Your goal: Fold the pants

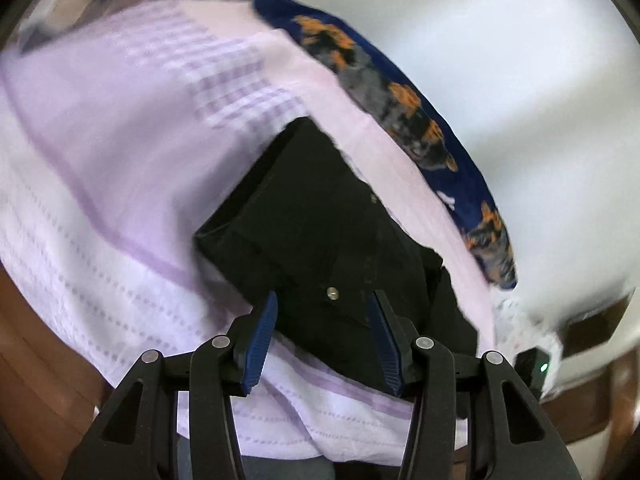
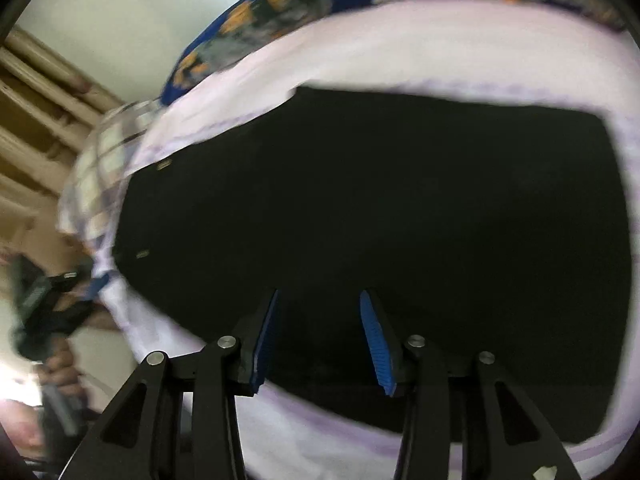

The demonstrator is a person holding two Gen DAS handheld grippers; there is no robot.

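A: Entry. The black fabric pants (image 1: pixel 320 220) lie on a pale lilac bedsheet with purple stripes and a checked patch (image 1: pixel 120 140). In the left wrist view they look folded into a narrow block, one squared end pointing away, a small silver button (image 1: pixel 331 292) showing at the near end.

B: And the left gripper (image 1: pixel 324 308)?

A: Its blue ribbed pads (image 1: pixel 262 344) stand apart, one on each side of that near end. The button sits in the gap between them. I see nothing pinched; the pads do not press on the cloth.

B: Right gripper (image 2: pixel 318 308)?

A: Fingers spread too, blue pads (image 2: pixel 376 344) facing each other over the dark cloth. Nothing lies between them. In the right wrist view the pants (image 2: pixel 360 220) fill most of the frame as a wide dark slab with the lilac sheet (image 2: pixel 440 52) around it on every side.

B: What else is on the bed?

A: A dark blue cushion with orange and grey printing (image 1: pixel 400 92) runs along the far edge of the sheet, apart from the pants. A white wall (image 1: pixel 500 60) stands behind it.

B: Anything of the person?

A: At the left edge of the right wrist view, a hand (image 2: pixel 60 364) under the other gripper, blurred. Both views are smeared.
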